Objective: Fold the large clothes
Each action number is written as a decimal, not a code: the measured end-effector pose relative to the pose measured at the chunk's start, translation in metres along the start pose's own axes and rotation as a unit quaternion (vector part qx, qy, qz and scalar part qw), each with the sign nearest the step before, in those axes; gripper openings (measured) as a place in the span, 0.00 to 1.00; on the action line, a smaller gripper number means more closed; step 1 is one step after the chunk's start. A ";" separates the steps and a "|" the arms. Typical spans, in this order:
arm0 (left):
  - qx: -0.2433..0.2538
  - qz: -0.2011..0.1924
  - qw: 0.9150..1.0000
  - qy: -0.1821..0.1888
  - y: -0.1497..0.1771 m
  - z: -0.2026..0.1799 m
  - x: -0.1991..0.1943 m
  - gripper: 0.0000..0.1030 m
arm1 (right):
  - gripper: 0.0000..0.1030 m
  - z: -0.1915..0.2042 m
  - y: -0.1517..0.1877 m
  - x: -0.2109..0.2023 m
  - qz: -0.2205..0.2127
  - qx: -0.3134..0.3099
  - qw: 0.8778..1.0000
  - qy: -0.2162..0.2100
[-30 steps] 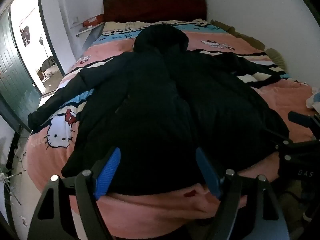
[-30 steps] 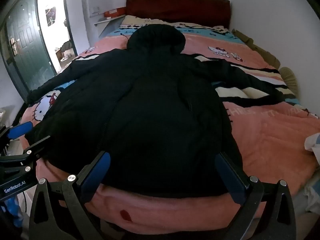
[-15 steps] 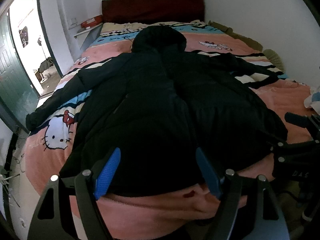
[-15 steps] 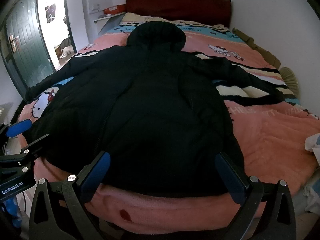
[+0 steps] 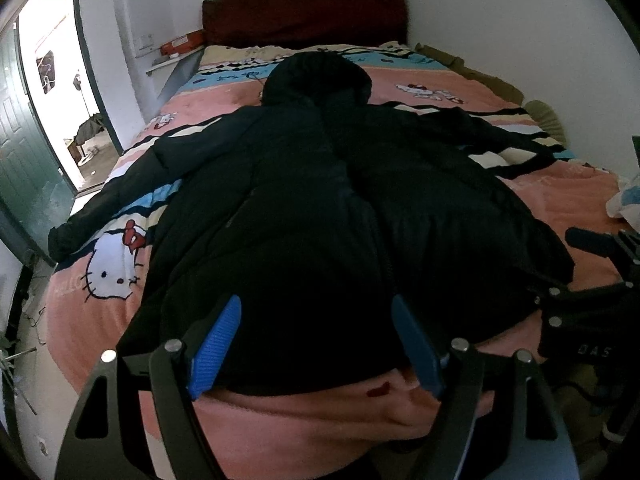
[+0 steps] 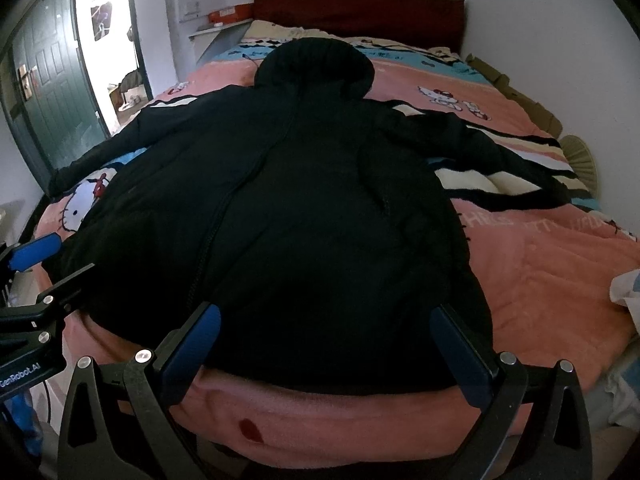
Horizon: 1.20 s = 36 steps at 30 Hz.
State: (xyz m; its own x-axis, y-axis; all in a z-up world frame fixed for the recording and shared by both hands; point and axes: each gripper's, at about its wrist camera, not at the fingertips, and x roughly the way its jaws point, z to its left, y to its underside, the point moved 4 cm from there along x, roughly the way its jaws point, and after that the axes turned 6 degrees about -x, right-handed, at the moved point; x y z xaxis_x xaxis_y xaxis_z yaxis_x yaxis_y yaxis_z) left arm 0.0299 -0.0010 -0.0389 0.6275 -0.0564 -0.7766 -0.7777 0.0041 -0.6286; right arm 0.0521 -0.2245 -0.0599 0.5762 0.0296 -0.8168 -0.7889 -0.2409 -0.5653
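Note:
A large black hooded coat [image 5: 320,208] [image 6: 312,208] lies spread flat on the bed, hood toward the headboard, both sleeves stretched out sideways. My left gripper [image 5: 316,320] hovers open over the coat's hem at the foot of the bed, holding nothing. My right gripper [image 6: 324,324] is open too, its blue pads wide apart above the hem. In the left wrist view the right gripper [image 5: 592,280] shows at the right edge; in the right wrist view the left gripper [image 6: 36,276] shows at the left edge.
The bed carries a pink cartoon-cat blanket [image 6: 552,272] and a dark red headboard [image 6: 360,4]. A green door [image 6: 52,92] stands open at the left. White walls close the right side. A pale cloth bundle [image 6: 628,284] lies at the bed's right edge.
Both views have shifted slightly, showing a little more of the bed and the headboard lower. The coat lies unmoved and both grippers stay open.

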 end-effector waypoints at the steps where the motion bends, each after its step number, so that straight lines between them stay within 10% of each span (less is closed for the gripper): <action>1: 0.000 0.000 1.000 0.000 0.000 0.000 0.001 0.75 | 0.99 0.000 0.000 0.000 0.000 0.000 1.000 0.000; 28: -0.016 0.009 0.999 0.039 0.003 0.015 0.013 0.75 | 0.99 0.003 -0.006 0.002 0.012 -0.005 1.000 0.024; 36: -0.095 0.016 0.993 0.071 -0.006 0.081 0.025 0.75 | 0.99 0.002 -0.023 -0.003 0.013 -0.009 0.998 0.058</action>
State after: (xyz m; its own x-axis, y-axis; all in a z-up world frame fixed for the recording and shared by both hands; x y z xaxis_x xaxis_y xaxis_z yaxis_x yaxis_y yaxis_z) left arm 0.0531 0.0781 -0.0577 0.6005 -0.2002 -0.7741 -0.7993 -0.1784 -0.5739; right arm 0.0675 -0.2171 -0.0447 0.5779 -0.0888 -0.8113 -0.8002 -0.2573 -0.5418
